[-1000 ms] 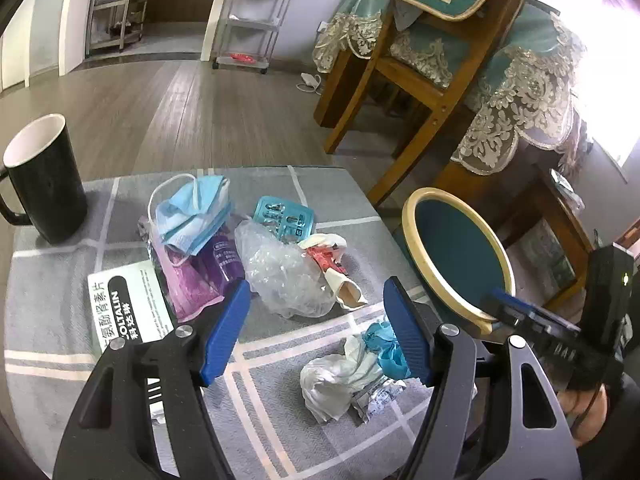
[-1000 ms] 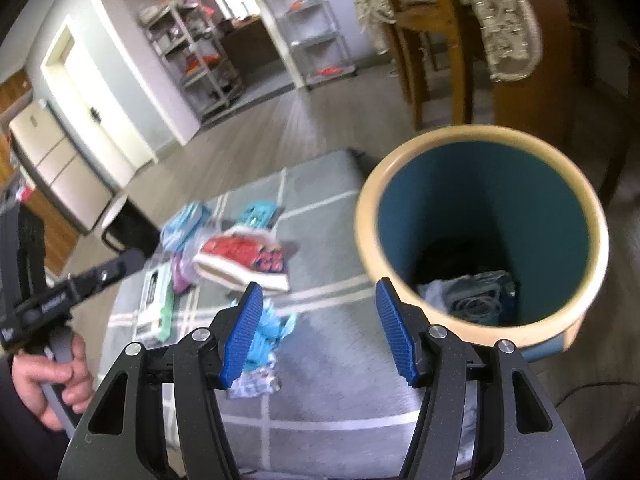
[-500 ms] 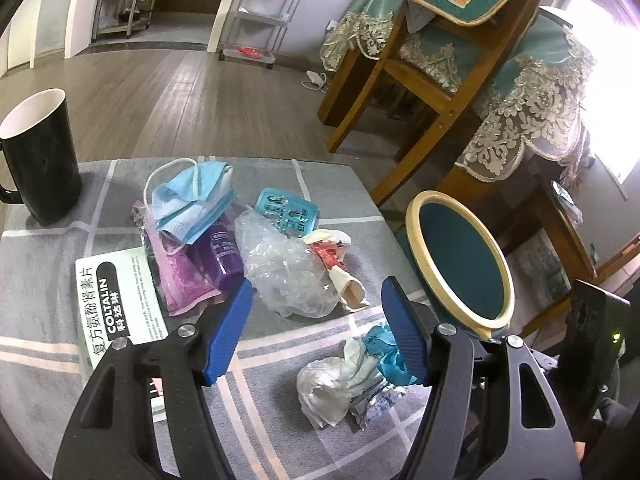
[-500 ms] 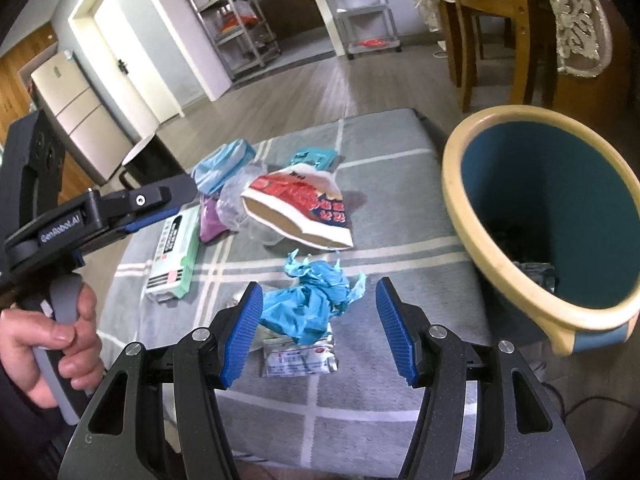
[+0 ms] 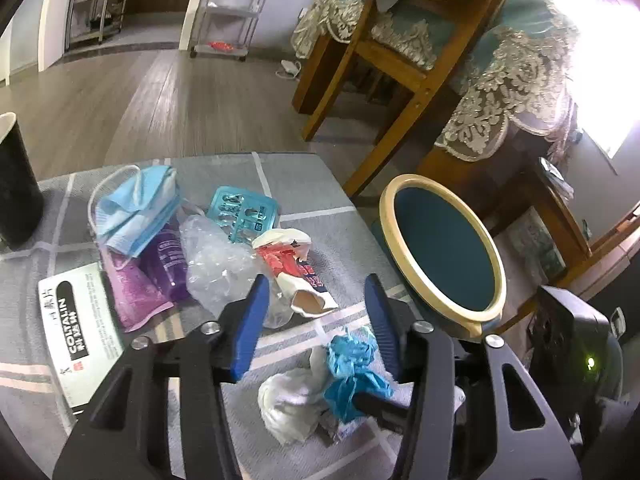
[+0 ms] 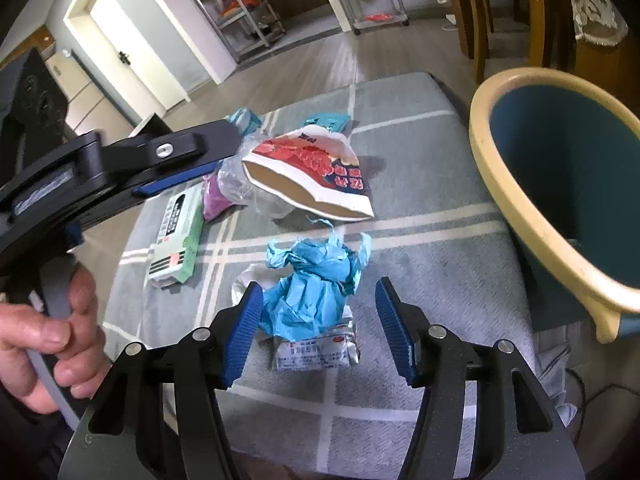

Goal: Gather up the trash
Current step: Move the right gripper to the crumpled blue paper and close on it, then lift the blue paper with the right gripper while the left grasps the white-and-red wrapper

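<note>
Both grippers are over the trash now, and this looks like the reach-and-pick step. The right gripper (image 6: 318,322) sits low in its view, jaws spread, with the blue crumpled paper (image 6: 316,280) lying between the pads but not yet pinched; a small foil packet (image 6: 318,350) lies just under it at lower centre. The left gripper (image 5: 316,318) has just been narrowing its jaws, yet they are parted with nothing gripped; the paper cup (image 5: 294,270), crushed and printed red, lies just beyond its tips at centre frame, with a clear plastic bag (image 5: 218,264) beside it. A white tissue wad (image 5: 288,404) lies touching the blue paper at the bottom of the left view. Further up and left: a face mask (image 5: 136,206), a purple pouch (image 5: 136,292), a white box (image 5: 82,332). The bin (image 6: 504,184) stands at the right edge, just off the gray checked table (image 6: 420,152), open and ready. Next, I'd judge, the right pads must close on the blue paper, lift clear of the packet, then swing right over the rim. The soft paper may slip, so a full squeeze is needed.
</note>
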### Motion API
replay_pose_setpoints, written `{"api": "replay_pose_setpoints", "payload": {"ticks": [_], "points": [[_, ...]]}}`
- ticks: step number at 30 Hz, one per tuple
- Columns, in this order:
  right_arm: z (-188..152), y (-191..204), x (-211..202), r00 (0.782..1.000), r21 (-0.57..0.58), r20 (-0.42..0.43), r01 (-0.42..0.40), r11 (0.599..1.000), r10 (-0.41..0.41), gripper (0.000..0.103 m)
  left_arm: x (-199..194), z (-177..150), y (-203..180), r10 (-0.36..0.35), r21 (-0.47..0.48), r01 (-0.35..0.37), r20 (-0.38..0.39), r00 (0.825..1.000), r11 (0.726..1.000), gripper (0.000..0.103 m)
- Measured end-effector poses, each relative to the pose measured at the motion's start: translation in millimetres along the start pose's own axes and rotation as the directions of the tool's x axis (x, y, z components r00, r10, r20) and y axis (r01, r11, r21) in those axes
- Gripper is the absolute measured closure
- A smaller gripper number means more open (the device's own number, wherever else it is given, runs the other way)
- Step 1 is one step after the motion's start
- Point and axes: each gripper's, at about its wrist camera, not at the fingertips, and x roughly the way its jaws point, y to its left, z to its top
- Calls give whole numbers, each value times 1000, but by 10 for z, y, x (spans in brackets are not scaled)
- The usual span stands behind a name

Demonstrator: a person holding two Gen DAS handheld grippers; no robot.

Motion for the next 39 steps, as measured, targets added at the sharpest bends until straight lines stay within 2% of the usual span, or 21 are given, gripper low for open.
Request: {"api": "replay_pose_setpoints", "payload": {"ticks": [7, 11, 14, 15, 17, 22, 32, 39], "points": [[-16, -29, 9, 999, 14, -17, -35, 999, 35, 57, 273, 50, 37, 39, -43, -42, -72, 997, 998, 65], [-24, -20, 9, 998, 8, -24, -55, 998, 55, 72, 341, 24, 72, 44, -61, -49, -91, 995, 997, 65], [-31, 16, 15, 998, -9, -27, -64, 998, 63, 81, 385, -1, 108, 42, -68, -49, -108, 993, 996, 73], [-32, 34, 14, 998, -16, -25, -65, 998, 64, 82, 392, -7, 118, 40, -71, -48, -111, 993, 996, 79], [-36, 58, 6, 998, -29, -23, -65, 997, 64, 84, 395, -15, 151, 31, -81, -40, -107, 994, 996, 81], [-20, 96, -33, 998, -31, -2, -64, 998, 63, 86, 350, -30, 161, -8, -95, -1, -89, 996, 995, 89], [53, -18, -332, 995, 10, 84, -51, 999, 49, 87, 49, -10, 49, -49, -74, 49, -5, 999, 996, 90], [91, -116, -494, 990, 50, 137, -38, 998, 31, 87, -203, -24, -26, -41, -17, 42, 66, 997, 999, 90]]}}
